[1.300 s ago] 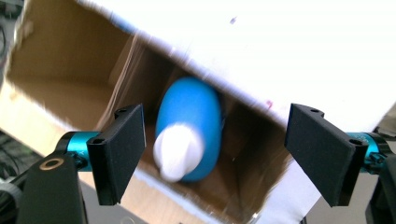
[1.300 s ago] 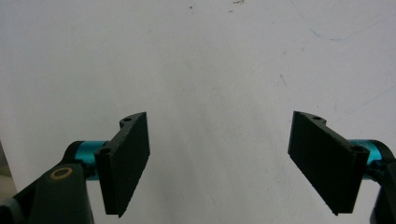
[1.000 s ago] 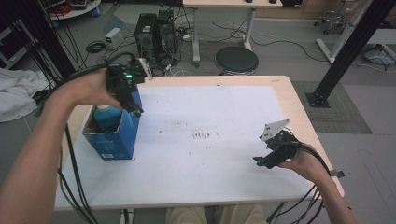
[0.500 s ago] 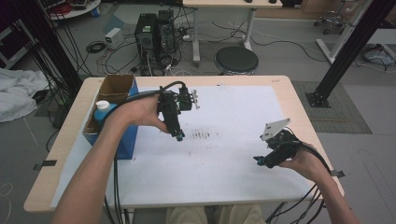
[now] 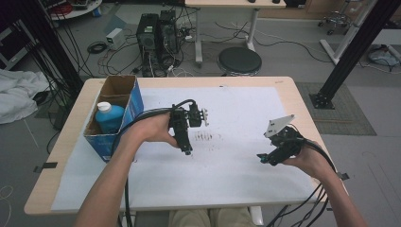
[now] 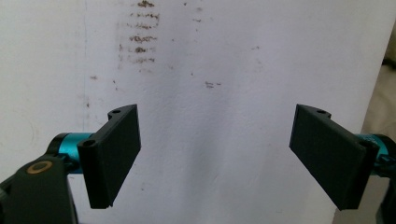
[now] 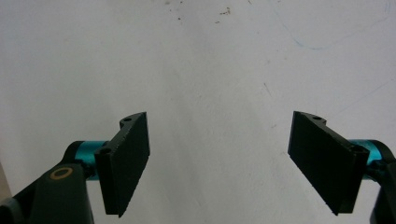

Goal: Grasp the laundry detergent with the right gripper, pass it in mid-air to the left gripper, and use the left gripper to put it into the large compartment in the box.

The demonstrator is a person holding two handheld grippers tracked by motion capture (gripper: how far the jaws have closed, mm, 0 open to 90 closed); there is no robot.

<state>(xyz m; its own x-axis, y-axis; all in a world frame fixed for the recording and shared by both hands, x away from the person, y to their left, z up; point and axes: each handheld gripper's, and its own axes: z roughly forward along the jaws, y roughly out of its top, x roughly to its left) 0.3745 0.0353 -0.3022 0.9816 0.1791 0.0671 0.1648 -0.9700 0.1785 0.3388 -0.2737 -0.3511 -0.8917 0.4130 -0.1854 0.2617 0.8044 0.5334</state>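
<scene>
A blue cardboard box (image 5: 137, 105) stands open at the table's left, with a blue bottle with a white cap (image 5: 109, 117) upright inside it. My left gripper (image 5: 187, 152) hangs over the middle of the white sheet (image 5: 227, 179), right of the box and beside some brown smudges (image 5: 208, 137). In the left gripper view, the left gripper (image 6: 219, 158) is open and empty above the sheet, with the smudges (image 6: 140, 39) ahead. My right gripper (image 5: 263, 160) rests low at the sheet's right side. The right gripper (image 7: 229, 161) is open too, with only bare sheet between its jaws.
The wooden table (image 5: 295, 101) reaches a little beyond the sheet on every side. On the floor behind it are a black stool (image 5: 239, 60), computer towers (image 5: 152, 30) with cables, and a black frame post (image 5: 352, 52). A white cloth (image 5: 16, 97) lies far left.
My left hand has carried its gripper from above the box to the right, out over the middle of the sheet. The right gripper has stayed where it was.
</scene>
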